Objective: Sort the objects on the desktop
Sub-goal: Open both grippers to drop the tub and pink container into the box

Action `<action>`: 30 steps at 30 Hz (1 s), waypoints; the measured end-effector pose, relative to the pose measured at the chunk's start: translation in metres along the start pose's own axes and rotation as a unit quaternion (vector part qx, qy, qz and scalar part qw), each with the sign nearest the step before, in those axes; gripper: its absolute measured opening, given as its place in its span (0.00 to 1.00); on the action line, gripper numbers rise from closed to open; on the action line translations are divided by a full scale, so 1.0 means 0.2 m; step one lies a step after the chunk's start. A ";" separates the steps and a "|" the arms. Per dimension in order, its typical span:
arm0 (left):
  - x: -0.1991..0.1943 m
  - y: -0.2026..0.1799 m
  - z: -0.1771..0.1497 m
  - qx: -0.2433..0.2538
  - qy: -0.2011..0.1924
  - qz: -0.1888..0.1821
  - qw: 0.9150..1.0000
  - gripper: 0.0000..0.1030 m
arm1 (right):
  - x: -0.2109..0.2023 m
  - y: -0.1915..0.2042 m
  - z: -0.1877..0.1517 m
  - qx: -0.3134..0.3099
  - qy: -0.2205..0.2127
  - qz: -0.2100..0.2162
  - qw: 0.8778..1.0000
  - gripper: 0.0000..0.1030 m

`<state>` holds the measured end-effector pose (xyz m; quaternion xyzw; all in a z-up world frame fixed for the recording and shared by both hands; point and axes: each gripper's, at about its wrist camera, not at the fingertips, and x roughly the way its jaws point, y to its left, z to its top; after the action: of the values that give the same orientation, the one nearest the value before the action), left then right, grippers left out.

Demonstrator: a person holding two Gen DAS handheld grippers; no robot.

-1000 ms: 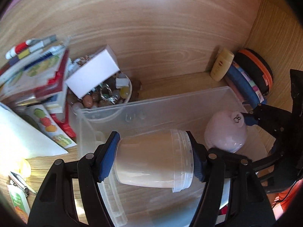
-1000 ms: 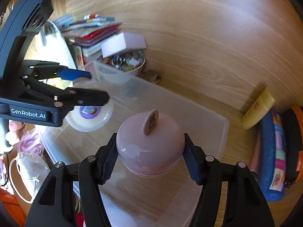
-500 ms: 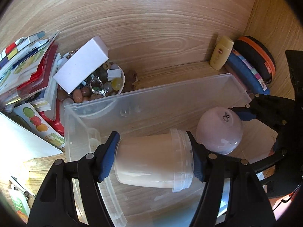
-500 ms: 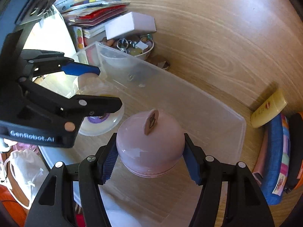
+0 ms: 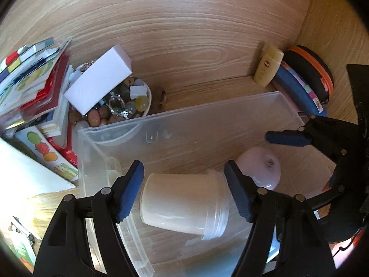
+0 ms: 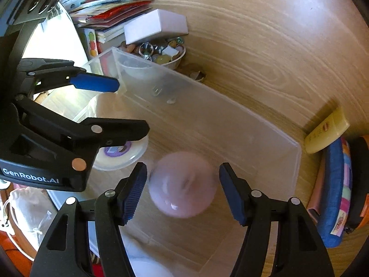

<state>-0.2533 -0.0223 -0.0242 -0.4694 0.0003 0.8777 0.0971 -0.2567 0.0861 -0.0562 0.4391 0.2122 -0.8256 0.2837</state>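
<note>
A clear plastic bin [image 5: 207, 113] [image 6: 230, 120] stands on the wooden desk. A white lidded jar [image 5: 184, 205] lies on its side in the bin; its lid [image 6: 120, 154] shows in the right wrist view. My left gripper [image 5: 184, 191] is open, its pads apart from the jar. A pink round jar [image 6: 183, 184] [image 5: 260, 168] is blurred, in the bin between the open jaws of my right gripper [image 6: 183, 191].
A bowl of beads and rings [image 5: 120, 108] with a white box [image 5: 99, 85] on it stands behind the bin. Books [image 5: 34, 87] are stacked at left. A yellow tube [image 5: 268, 67] and a blue pouch [image 6: 334, 184] lie at right.
Both grippers opened. The white jar and the pink jar were let go and dropped into the bin.
</note>
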 end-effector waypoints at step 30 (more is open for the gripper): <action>-0.69 -0.13 -0.25 0.011 -0.198 0.079 0.977 0.95 | -0.61 0.15 -0.26 0.031 -0.168 -0.039 0.985 0.90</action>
<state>-0.1319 -0.0241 0.0639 -0.2841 0.0276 0.9579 0.0308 -0.1503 0.1284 0.0162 0.2943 0.1527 -0.9044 0.2686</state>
